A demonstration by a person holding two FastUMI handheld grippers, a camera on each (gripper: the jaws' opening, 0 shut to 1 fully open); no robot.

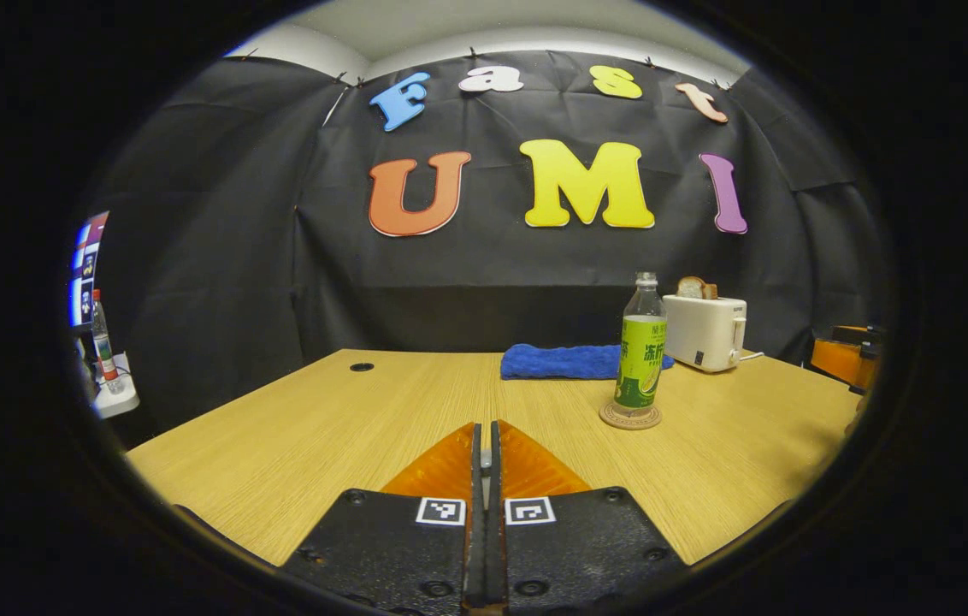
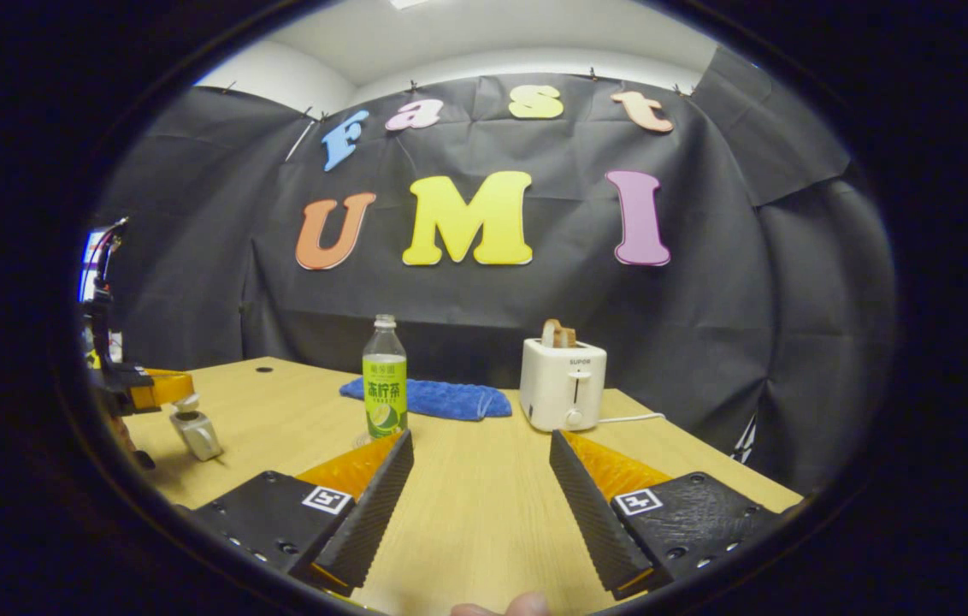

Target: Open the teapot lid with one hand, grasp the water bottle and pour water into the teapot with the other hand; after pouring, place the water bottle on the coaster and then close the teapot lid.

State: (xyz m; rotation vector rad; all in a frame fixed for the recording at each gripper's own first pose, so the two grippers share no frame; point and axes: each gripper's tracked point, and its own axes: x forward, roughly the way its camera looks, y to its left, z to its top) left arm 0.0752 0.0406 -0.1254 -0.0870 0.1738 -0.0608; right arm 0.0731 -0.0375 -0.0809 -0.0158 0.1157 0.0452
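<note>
A clear water bottle (image 1: 640, 342) with a green label stands upright on a round coaster (image 1: 629, 417), ahead and to the right of my left gripper (image 1: 488, 432). The left gripper's fingers are closed, with a small grey piece pinched between the tips. In the right gripper view, the left gripper (image 2: 161, 387) is at the far left with a small silvery teapot lid (image 2: 193, 435) hanging under it. My right gripper (image 2: 480, 441) is open over bare table, with the bottle (image 2: 385, 381) beyond its left finger.
A white toaster (image 2: 563, 385) with bread in it stands at the back of the wooden table (image 1: 321, 428), and a blue cloth (image 2: 441, 398) lies beside it. There is a cable hole (image 1: 362, 367) at the back left. A fingertip (image 2: 501, 607) shows at the bottom edge.
</note>
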